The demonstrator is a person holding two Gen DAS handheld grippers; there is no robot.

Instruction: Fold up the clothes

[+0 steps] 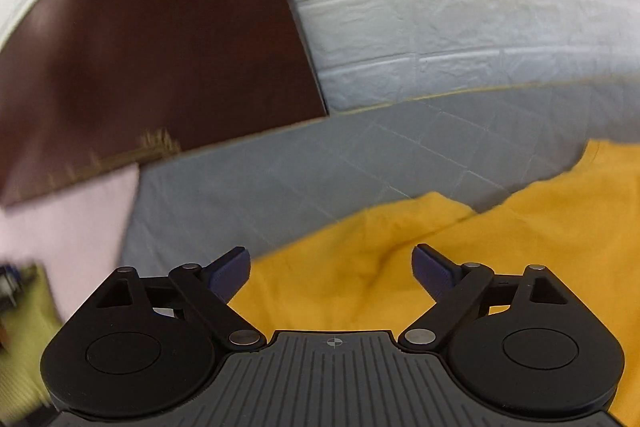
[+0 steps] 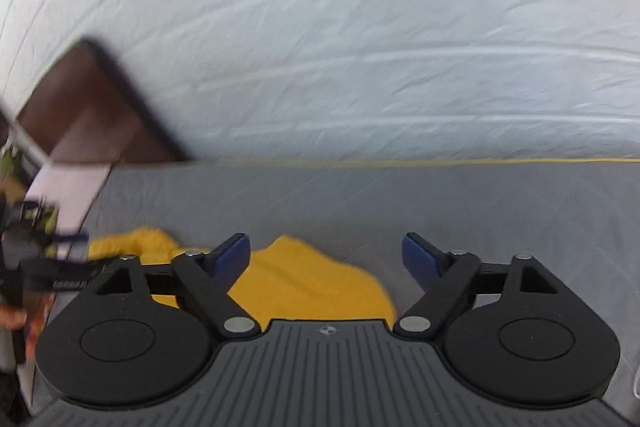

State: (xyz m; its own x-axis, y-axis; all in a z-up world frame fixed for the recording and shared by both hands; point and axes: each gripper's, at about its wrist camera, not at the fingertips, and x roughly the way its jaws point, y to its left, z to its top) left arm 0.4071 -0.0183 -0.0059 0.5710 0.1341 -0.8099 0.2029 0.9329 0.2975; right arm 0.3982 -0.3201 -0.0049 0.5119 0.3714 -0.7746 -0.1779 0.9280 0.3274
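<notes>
A yellow garment (image 1: 500, 247) lies rumpled on the grey bed sheet (image 1: 320, 167). In the left wrist view my left gripper (image 1: 331, 273) hangs over its near edge, jaws wide open, nothing between the blue pads. The right wrist view shows the same yellow garment (image 2: 312, 279) bunched on the grey sheet (image 2: 400, 203) just ahead of my right gripper (image 2: 326, 261), which is open too and holds nothing. At the left edge of that view the other gripper (image 2: 36, 267) appears, blurred, with a hand on it.
A white brick-pattern wall (image 1: 440, 7) rises behind the bed. A dark brown wooden panel (image 1: 160, 47) stands at the left, with a pale pink surface (image 1: 68, 219) below it. Both views are motion-blurred.
</notes>
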